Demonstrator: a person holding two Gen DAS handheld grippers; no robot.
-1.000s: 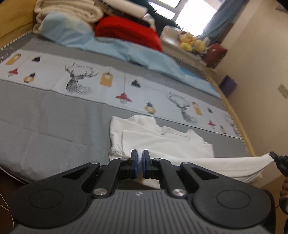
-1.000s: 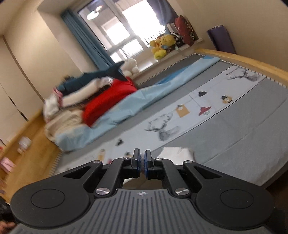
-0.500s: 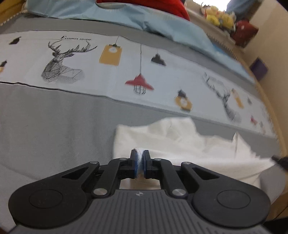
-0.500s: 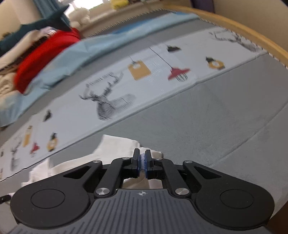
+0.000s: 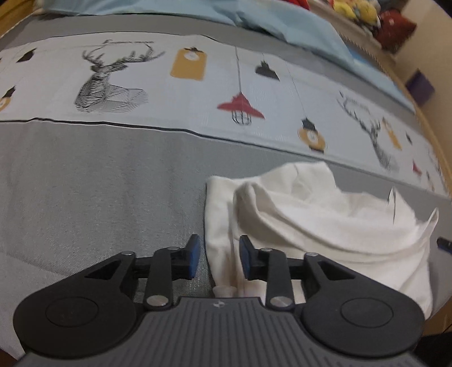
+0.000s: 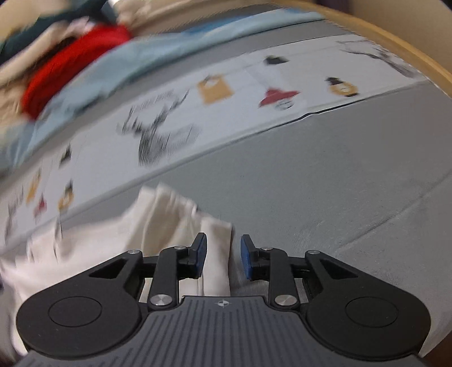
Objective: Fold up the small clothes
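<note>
A small white garment [image 5: 325, 223] lies loosely folded on the grey bed cover near the bed's front edge. My left gripper [image 5: 219, 255] is open, its blue pads on either side of the garment's left edge, not pinching it. In the right wrist view the same garment [image 6: 169, 225] lies to the left and under my right gripper [image 6: 223, 255], which is open with the cloth's right edge between its pads. The tip of the right gripper shows at the far right of the left wrist view [image 5: 444, 242].
The grey bed cover [image 5: 84, 183] has a pale printed band with deer and lamps [image 5: 197, 84] beyond the garment. A light blue sheet [image 5: 282, 19] and a red blanket [image 6: 70, 65] are piled at the far side. A wooden bed rim [image 6: 409, 56] curves on the right.
Both grippers came down to the bed with the garment's edges and have opened, letting the cloth go. The garment now lies folded over on the cover.
</note>
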